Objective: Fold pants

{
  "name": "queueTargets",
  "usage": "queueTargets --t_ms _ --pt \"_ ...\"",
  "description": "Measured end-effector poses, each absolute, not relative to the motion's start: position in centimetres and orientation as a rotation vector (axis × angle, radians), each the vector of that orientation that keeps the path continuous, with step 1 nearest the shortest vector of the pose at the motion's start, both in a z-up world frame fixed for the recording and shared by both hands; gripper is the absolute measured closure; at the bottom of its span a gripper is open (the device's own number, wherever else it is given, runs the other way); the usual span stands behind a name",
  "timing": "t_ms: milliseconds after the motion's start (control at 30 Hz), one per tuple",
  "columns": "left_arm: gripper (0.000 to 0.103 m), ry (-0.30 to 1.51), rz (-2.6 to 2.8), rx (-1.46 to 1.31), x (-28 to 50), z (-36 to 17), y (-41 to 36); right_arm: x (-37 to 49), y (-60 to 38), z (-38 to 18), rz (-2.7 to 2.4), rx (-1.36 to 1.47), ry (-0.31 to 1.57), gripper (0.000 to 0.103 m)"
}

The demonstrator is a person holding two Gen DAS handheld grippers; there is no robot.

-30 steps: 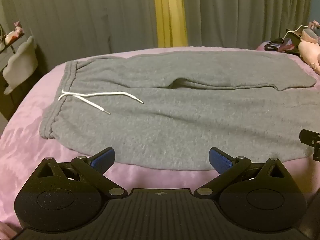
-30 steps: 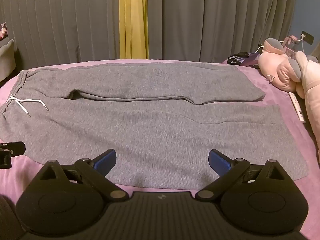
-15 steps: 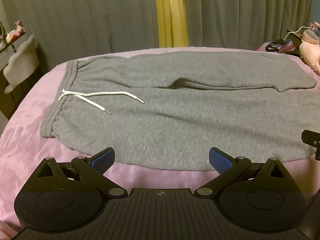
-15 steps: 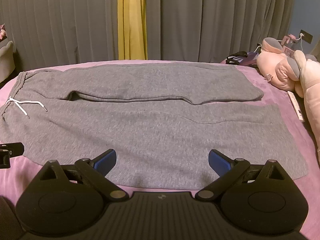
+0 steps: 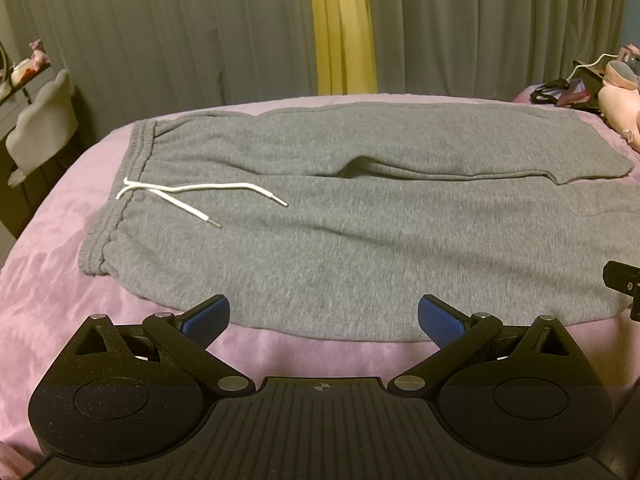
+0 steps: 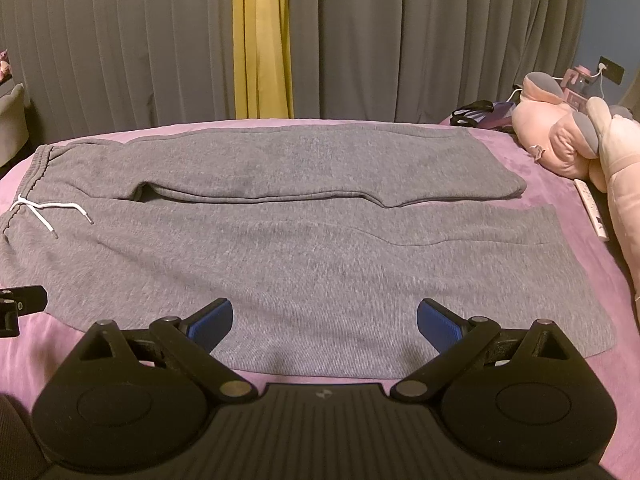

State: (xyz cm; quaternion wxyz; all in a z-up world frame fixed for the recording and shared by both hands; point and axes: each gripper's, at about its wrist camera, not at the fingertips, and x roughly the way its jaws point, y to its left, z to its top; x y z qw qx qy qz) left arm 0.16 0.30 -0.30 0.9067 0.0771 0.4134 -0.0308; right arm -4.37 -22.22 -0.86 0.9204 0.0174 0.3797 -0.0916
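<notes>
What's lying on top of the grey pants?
A white drawstring lies on the grey pants near the waistband. The pants rest on a purple blanket; whatever lies under them is covered.

Grey pleated curtains (image 6: 120, 52) behind pink bed cover (image 5: 52, 240); yellow curtain strip (image 6: 262, 40) at centre; dim light.

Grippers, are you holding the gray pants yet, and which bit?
Nothing is held. The left gripper and the right gripper are both open, hovering by the near edge of the gray pants, which lie flat on the purple bedspread.
</notes>
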Motion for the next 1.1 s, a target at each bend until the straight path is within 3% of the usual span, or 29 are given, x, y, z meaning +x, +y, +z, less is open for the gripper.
queueTargets --t_ms 1100 --pt "0.0 0.851 -0.067 0.154 0.24 -0.23 0.39 -4.51 -22.88 -1.69 -0.206 0.05 0.795 0.004"
